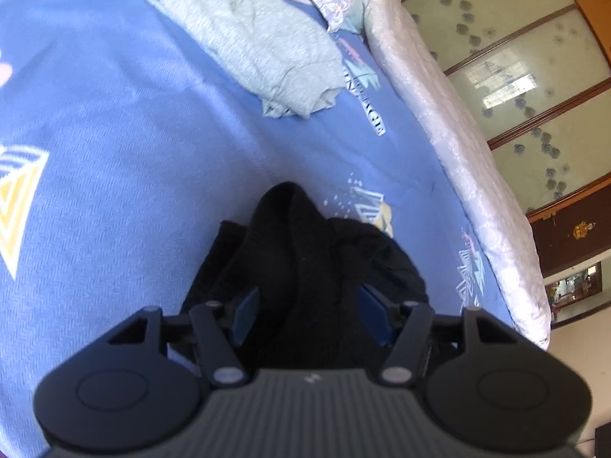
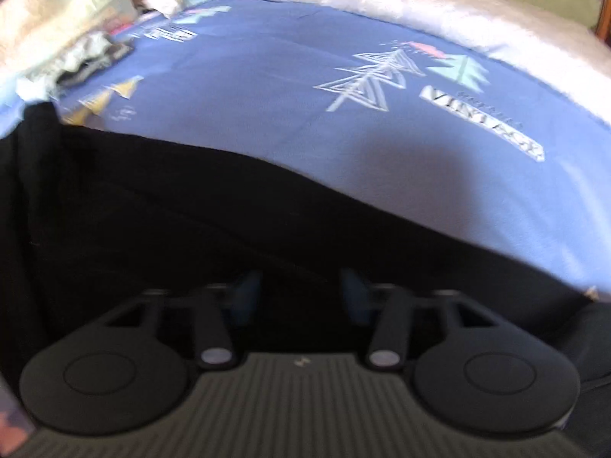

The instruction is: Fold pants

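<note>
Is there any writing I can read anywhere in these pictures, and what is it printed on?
"VINTAGE": white banner printed on the blue bedsheet, right wrist view.
Small line above that banner: too blurred to read.
Banner text on the sheet in the left wrist view: turned and smeared, unreadable.
Print near the pillows: blurred, unreadable.

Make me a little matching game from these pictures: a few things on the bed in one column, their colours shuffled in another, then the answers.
Things:
1. pants
2. bedsheet
3. crumpled garment
4. quilt along the bed's edge

Colours:
A. pale grey-green
B. black
C. shiny white
D. blue with printed triangles

Pairs: 1-B, 2-D, 3-A, 4-C
</note>
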{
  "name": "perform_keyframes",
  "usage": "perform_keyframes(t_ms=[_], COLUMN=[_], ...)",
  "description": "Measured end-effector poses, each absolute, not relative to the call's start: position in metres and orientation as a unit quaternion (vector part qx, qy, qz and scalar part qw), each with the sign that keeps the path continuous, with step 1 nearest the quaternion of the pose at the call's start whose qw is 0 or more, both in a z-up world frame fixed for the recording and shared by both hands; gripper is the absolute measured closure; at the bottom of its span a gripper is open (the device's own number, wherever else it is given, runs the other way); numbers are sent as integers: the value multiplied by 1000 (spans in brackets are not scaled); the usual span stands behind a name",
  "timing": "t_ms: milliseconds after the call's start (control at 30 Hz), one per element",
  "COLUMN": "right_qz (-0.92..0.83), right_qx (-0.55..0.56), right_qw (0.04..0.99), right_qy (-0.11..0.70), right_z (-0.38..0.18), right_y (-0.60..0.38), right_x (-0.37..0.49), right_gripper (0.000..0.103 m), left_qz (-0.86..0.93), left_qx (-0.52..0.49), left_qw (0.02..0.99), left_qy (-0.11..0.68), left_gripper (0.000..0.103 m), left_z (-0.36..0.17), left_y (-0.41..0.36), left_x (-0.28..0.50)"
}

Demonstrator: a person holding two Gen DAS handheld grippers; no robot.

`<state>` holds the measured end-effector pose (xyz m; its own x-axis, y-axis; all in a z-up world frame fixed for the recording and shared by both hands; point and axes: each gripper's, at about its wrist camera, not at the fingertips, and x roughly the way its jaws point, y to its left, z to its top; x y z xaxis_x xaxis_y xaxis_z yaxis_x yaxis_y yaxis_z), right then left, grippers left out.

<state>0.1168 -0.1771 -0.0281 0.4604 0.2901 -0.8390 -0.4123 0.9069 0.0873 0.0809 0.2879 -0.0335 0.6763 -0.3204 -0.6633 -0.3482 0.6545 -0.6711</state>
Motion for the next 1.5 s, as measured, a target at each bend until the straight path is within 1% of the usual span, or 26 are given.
perform_keyframes(t_ms=[133, 267, 333, 400, 467, 500, 533, 600, 633, 667, 700, 733, 833, 900, 967, 1000, 1033, 1067, 1100, 1133, 1167, 1233, 1400, 1500], right_qz=[198, 162, 140, 110, 62, 44, 34, 35, 39, 45, 51, 60, 77, 73, 58, 48, 41, 36, 30, 22, 13, 2, -20, -32], right_qx=[-82, -56, -49, -55, -92, -101, -93, -55, -35, -17, 1, 19, 63, 83, 85, 85, 86, 89, 94, 99, 106, 115, 118, 149], right_qw=[868, 907, 917, 916, 898, 887, 884, 896, 904, 911, 916, 919, 919, 915, 915, 916, 916, 916, 916, 916, 917, 918, 924, 914], right_qy=[448, 384, 371, 381, 425, 449, 458, 439, 424, 409, 397, 389, 383, 388, 390, 390, 390, 390, 389, 387, 385, 379, 363, 375], right_z=[-6, 29, 30, 12, -20, -31, -34, -19, -7, 4, 13, 20, 28, 22, 20, 20, 20, 21, 21, 22, 21, 22, 22, 10], right_y=[-173, -181, -179, -174, -168, -166, -168, -173, -174, -175, -176, -177, -178, -175, -174, -170, -171, -173, -176, -180, -182, -185, -189, -195], right_x=[110, 129, 146, 165, 180, 183, 183, 171, 162, 154, 141, 129, 96, 65, 46, 31, 23, 17, 13, 12, 4, 1, -5, -12], right_gripper=[96, 96, 96, 94, 82, 79, 79, 78, 73, 65, 62, 59, 59, 59, 59, 59, 59, 59, 59, 59, 59, 59, 59, 59], left_qz=[4, 2, 4, 8, 9, 6, 3, 6, 10, 9, 5, -1, -16, -32, -46, -50, -48, -43, -41, -47, -58, -65, -55, -31], left_qx=[-421, -425, -423, -417, -416, -416, -413, -395, -389, -386, -387, -390, -396, -388, -362, -339, -316, -295, -286, -290, -305, -330, -322, -278], left_qw=[812, 815, 819, 822, 823, 824, 828, 840, 843, 845, 844, 842, 835, 835, 840, 844, 849, 854, 858, 857, 852, 845, 859, 853], left_qy=[404, 393, 387, 387, 386, 383, 379, 372, 371, 371, 371, 373, 382, 388, 401, 412, 420, 425, 425, 423, 422, 417, 395, 441], left_gripper=[46, 46, 46, 46, 46, 46, 46, 46, 46, 46, 46, 46, 44, 44, 49, 55, 66, 69, 78, 94, 96, 97, 97, 96], left_z=[-39, -37, -35, -34, -32, -30, -27, -23, -21, -21, -22, -23, -29, -32, -33, -33, -34, -35, -36, -36, -36, -31, -2, -22], left_y=[287, 287, 288, 288, 291, 293, 295, 299, 301, 302, 303, 303, 297, 288, 274, 267, 261, 257, 256, 259, 263, 276, 309, 308], left_x=[79, 78, 77, 76, 74, 72, 70, 67, 66, 67, 68, 69, 74, 77, 80, 82, 83, 83, 82, 79, 77, 70, 58, 73])
